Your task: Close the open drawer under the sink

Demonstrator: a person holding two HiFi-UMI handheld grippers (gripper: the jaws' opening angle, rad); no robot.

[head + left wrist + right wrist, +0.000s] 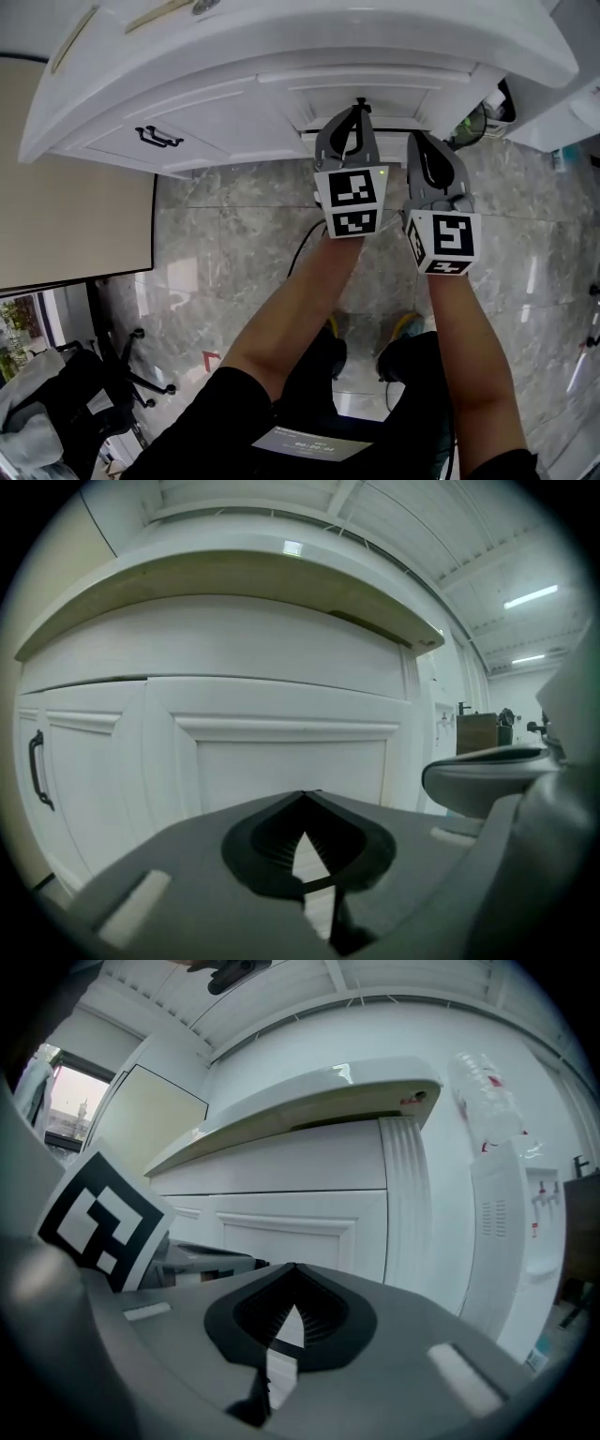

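The white drawer front (314, 101) sits under the sink countertop (281, 47) and looks about level with the cabinet panels beside it. My left gripper (359, 105) is shut, with its tips at or against that front. In the left gripper view the panelled front (291, 771) fills the space just past the shut tips of the left gripper (305, 794). My right gripper (418, 141) is also shut and empty; it hangs a little back from the cabinet, to the right. In the right gripper view the right gripper (292, 1267) points at the same white panel (300, 1237).
A cabinet door with a black handle (157, 137) lies to the left. A tall white appliance (511, 1241) stands right of the cabinet, and a small bin (494, 105) sits by it. Marble floor tiles (234, 234) lie below. An office chair (112, 380) stands at lower left.
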